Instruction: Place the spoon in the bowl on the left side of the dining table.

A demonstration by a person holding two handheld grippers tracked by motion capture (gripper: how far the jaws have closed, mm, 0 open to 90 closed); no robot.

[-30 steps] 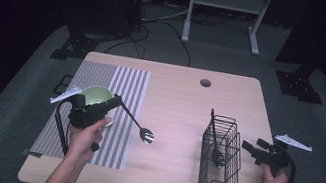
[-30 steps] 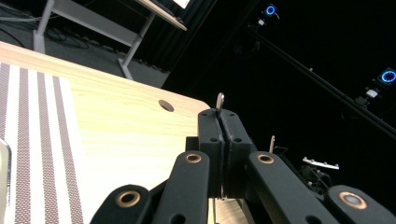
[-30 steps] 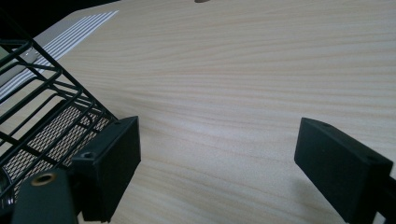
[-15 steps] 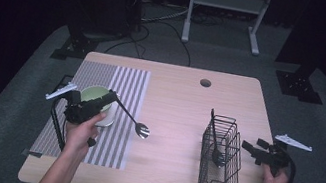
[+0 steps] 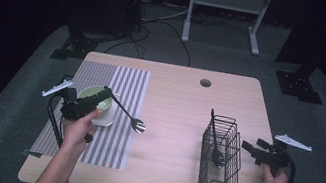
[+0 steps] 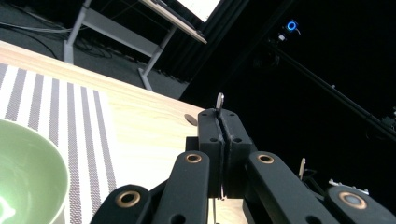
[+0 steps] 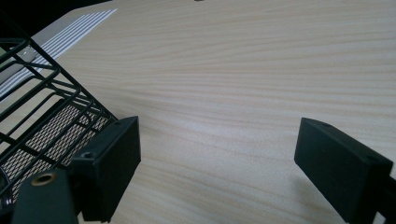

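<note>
Spoon (image 5: 131,119) work is what we have in hand: our left gripper (image 5: 105,94) has its jaws clamped on the handle, and the spoon slants down over the table (image 5: 179,104) with its bowl low by the right edge of the striped mat (image 5: 107,137), just beside the green bowl (image 5: 94,100). We judge this the carry step; next we must swing it across to the wire basket (image 5: 220,157), which already holds one utensil, and drop it in. Our right gripper (image 5: 253,149) waits beside the basket, jaws wide apart, holding nothing. From the left gripper view we glimpse just a metal sliver (image 6: 219,101) between the pads; whether the spoon's bowl touches the table we cannot tell.
</note>
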